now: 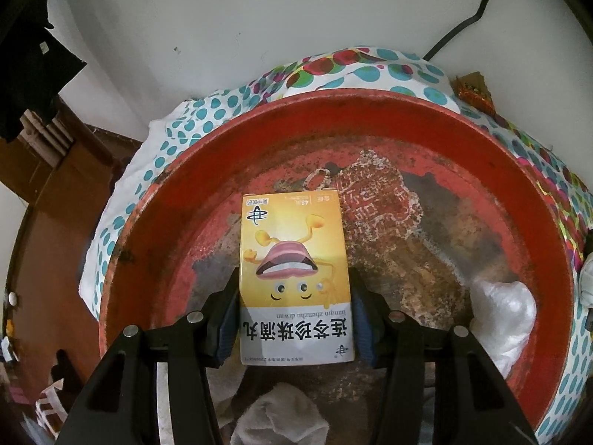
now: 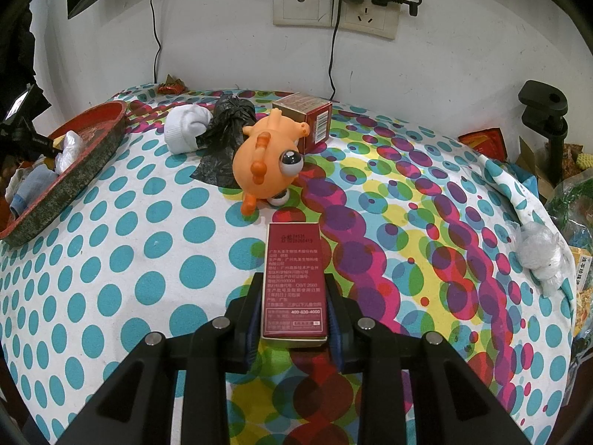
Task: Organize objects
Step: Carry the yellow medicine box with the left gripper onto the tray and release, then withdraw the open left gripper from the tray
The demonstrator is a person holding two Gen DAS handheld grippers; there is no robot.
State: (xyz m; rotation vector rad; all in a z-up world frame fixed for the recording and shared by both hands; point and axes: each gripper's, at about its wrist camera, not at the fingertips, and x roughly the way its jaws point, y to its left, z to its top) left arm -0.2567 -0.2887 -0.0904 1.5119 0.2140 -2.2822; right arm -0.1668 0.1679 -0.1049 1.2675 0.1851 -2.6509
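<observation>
Plainly, the yellow box [image 1: 294,282] is a light, stiff cardboard carton, easy to dent if squeezed hard, and best taken across its two long narrow sides near one end. That is how the left gripper [image 1: 294,319] has it: the box sits between the blue pads over the red tray [image 1: 155,200], though the right pad seems to stand just off the card, so whether the grip is firm cannot be told. In the tray lie a crumpled white plastic bag [image 1: 504,315] at the right and a grey sock [image 1: 274,422] at the near edge; the worn middle is bare.

Meanwhile the right gripper [image 2: 294,315] is closed on a dark red box [image 2: 292,278], a slim carton of the same light kind, clamped by its long sides above the spotted cloth [image 2: 129,259]. Further back on the cloth lie an orange toy [image 2: 265,155], a white sock [image 2: 185,129], a black bag [image 2: 226,137] and a square red box [image 2: 307,118].
</observation>
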